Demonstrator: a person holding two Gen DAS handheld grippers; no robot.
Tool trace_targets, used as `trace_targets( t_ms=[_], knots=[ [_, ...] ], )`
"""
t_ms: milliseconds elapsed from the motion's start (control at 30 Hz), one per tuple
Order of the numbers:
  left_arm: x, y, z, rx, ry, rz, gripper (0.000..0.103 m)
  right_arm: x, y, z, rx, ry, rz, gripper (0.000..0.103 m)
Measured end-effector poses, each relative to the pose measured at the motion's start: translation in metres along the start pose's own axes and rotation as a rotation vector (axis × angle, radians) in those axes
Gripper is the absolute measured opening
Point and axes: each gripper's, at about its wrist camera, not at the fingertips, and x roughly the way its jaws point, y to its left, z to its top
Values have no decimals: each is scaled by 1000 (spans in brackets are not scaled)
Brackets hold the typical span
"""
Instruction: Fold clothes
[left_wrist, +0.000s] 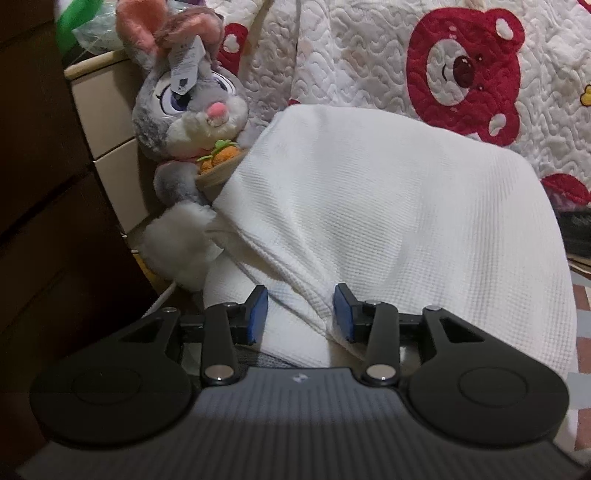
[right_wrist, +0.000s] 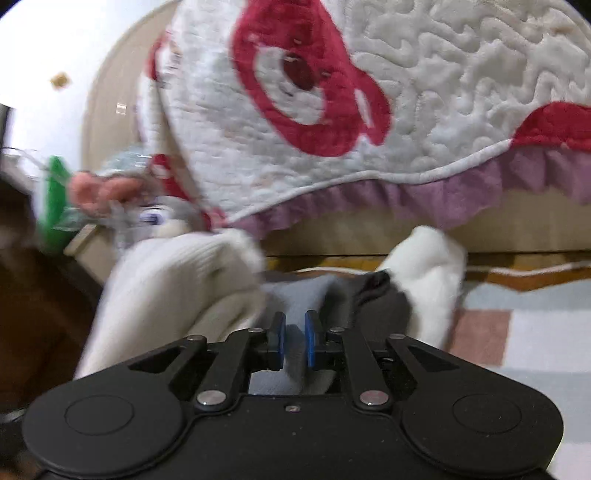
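The right wrist view is smearing badly, so the far left clutter is hard to read. The right gripper (right_wrist: 294, 339) is pinching down to a thin gap on grey cloth (right_wrist: 295, 295), though I can't tell if the pads are actually biting it. White folds (right_wrist: 173, 280) are bunching either side of it. Only the left view is showing the white garment (left_wrist: 388, 221) properly, draping in a big mound with a ridge running between the wide open fingers of the left gripper (left_wrist: 301, 314). It's half covering a plush rabbit (left_wrist: 192, 107) at far left. A bear quilt (left_wrist: 461, 70) is hanging behind, and checked flooring (right_wrist: 535, 332) is showing only in the right view.
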Motion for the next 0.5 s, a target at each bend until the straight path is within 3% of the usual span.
trace_targets(
  t_ms=[33,100,133,233,267,367,500],
  knots=[
    [-2,-1,0,1,3,18,45,-5,2,-3,-5,7,40,22],
    [-10,-4,-3,-25,10,60,53,-10,7,-9,-23,18,99,43],
    [-15,-5,-6,-49,14,75,53,-12,12,-11,-44,23,119,47],
    [-29,-9,-23,-123,53,112,58,-17,27,-19,-93,61,174,49],
    [-32,-12,-29,-134,86,113,67,-19,31,-22,-106,79,193,49],
    [-44,-30,-55,-161,167,75,68,-24,39,-38,-141,152,239,50],
    [-69,-73,-80,-103,201,22,71,-45,32,-74,-195,254,237,51]
  ],
)
